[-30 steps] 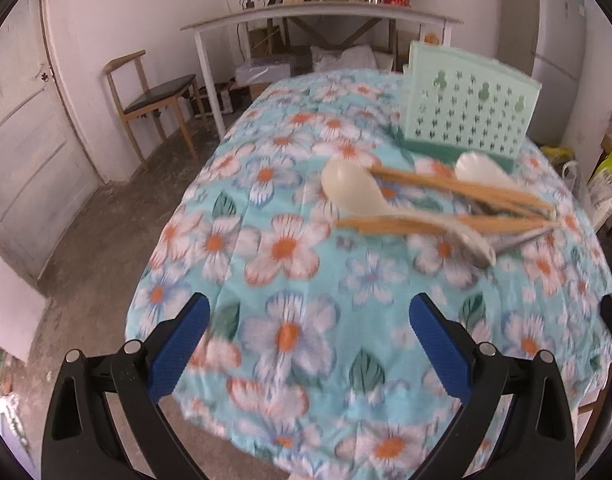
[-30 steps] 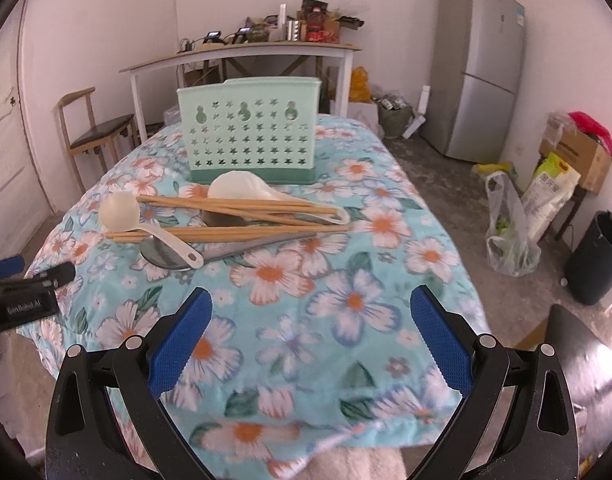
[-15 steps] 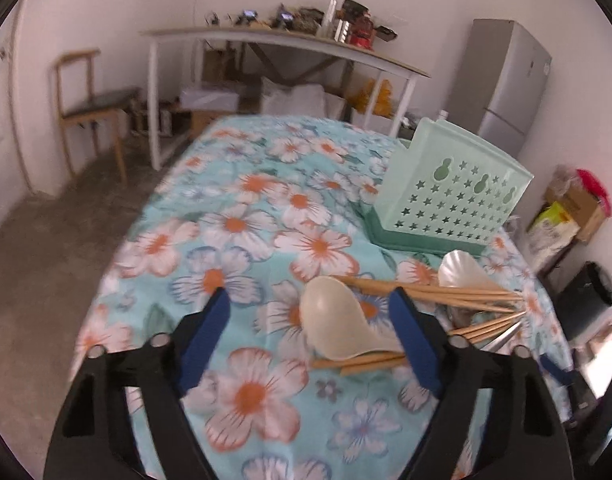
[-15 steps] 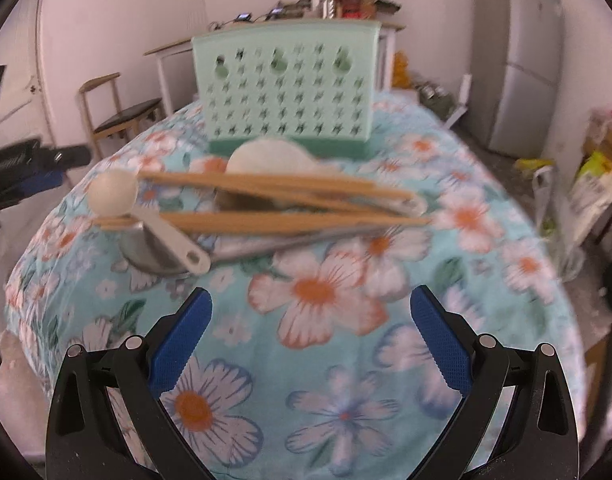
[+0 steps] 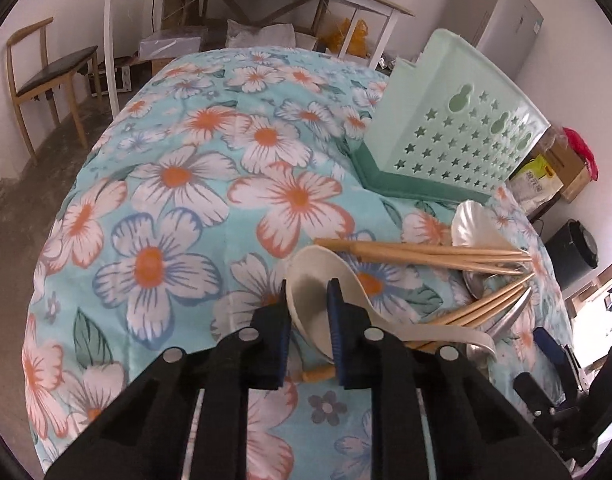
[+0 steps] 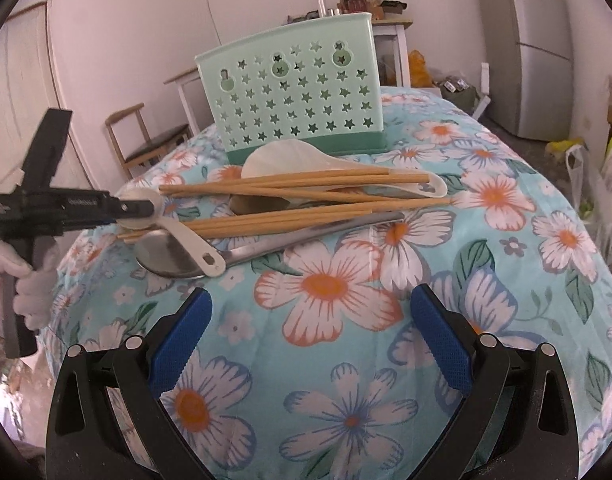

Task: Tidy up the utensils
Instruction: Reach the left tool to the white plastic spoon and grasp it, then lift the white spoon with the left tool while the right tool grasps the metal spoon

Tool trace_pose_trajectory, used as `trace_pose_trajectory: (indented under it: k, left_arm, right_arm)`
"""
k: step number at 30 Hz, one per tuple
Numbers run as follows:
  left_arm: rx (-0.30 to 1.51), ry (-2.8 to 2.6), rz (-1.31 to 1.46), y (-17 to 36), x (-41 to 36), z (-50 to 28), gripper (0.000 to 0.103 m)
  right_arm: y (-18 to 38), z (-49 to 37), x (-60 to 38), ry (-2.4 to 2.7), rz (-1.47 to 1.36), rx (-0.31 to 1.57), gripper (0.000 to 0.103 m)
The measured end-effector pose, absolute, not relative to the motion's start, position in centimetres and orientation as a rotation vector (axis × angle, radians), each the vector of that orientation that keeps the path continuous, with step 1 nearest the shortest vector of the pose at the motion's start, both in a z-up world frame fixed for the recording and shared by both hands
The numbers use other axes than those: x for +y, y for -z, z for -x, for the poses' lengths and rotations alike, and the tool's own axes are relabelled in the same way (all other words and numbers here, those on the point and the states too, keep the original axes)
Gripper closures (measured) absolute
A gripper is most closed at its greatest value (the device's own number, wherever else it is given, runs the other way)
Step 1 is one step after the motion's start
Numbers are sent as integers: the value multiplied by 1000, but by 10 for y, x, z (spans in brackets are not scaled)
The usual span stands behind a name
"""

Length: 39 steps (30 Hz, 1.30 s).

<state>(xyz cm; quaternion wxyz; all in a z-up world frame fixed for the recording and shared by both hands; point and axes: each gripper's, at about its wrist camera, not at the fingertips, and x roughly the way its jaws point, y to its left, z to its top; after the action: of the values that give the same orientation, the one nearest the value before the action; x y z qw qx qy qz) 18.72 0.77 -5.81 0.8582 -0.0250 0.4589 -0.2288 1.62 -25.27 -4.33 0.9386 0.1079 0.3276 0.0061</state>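
Utensils [image 6: 290, 204] heaped before mint caddy [image 6: 294, 84]

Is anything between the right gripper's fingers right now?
No. The right gripper stands wide open over bare floral tablecloth, short of the chopsticks.

Glossy plastic spoon [image 5: 318, 304], wooden chopsticks [image 6: 306, 184], printed cloth tablecloth [image 6: 346, 320].

The spoon [image 5: 322, 304] bowl sits between the left gripper's [image 5: 309, 320] fingers, chopsticks [image 5: 422, 254] just past them, rack [image 5: 450, 132] beyond.
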Motion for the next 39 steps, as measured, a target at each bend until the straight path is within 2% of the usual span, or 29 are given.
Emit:
trace_pose_trajectory:
  k: [15,27,35,39]
  left_arm:
    - [932,426,121,49,9,-188,92]
    - [761,447,262,13,23,-147,95]
    - [672,399,296,-2,53,-115,95]
    - [685,374,285,0,62,-108,95]
  right_arm:
    - [43,-19,-262,-57,-274,654,8]
    - [45,-15,-256,-33,-239,650,8]
    - [45,-25,-239,42,-122,719,8]
    - [43,-27,-243,31,-122,758,8]
